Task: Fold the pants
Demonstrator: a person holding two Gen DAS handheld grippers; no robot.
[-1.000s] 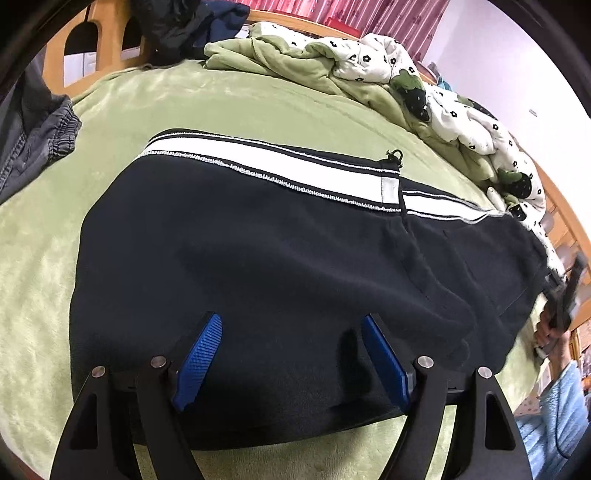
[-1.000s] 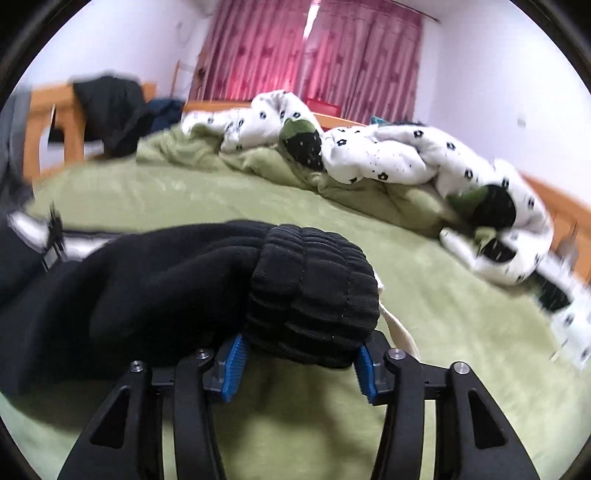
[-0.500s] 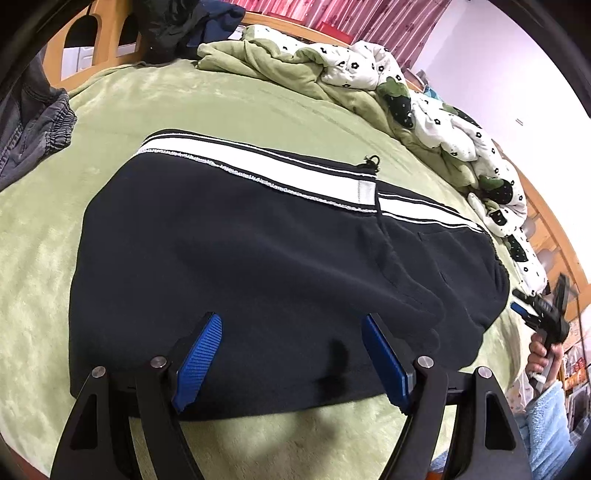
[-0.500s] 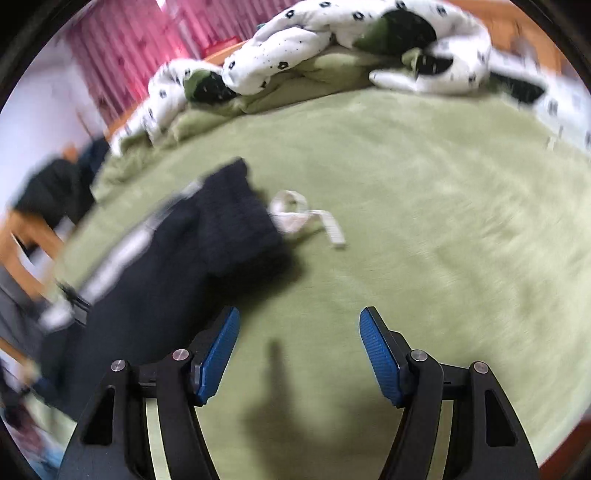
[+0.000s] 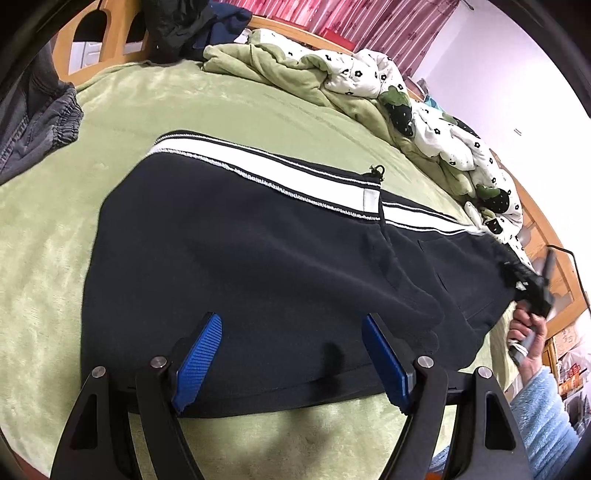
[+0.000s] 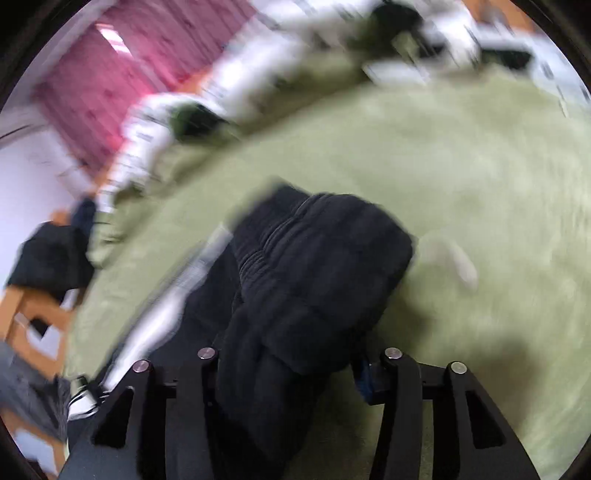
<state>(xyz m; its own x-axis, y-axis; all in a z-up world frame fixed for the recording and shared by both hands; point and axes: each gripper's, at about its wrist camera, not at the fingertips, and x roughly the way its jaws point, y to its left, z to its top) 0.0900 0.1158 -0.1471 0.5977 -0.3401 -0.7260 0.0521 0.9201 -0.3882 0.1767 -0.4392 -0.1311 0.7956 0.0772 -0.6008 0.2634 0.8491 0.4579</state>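
Black pants (image 5: 258, 258) with a white side stripe (image 5: 266, 166) lie spread lengthwise on the green bedcover (image 5: 44, 240). My left gripper (image 5: 291, 321) hovers open over their near edge, with nothing between its blue pads. At the far right end a hand holds my right gripper (image 5: 532, 284) against the pants' end. In the blurred right wrist view, the ribbed black band (image 6: 325, 258) fills the gap of my right gripper (image 6: 288, 365), whose jaws are closing on it. The left pad is hidden by fabric. A white drawstring (image 6: 454, 258) lies beside the band.
A grey garment (image 5: 40, 125) lies at the bed's left edge. Dark clothes (image 5: 177, 26) hang on the wooden headboard. A crumpled green blanket and a white flowered duvet (image 5: 369, 74) run along the far side. A blue sleeve (image 5: 543, 413) is at lower right.
Half a second ago my right gripper stood wide open, away from the ribbed band. It has since rolled and come back, and the band is between its jaws again. The left gripper barely shifted.
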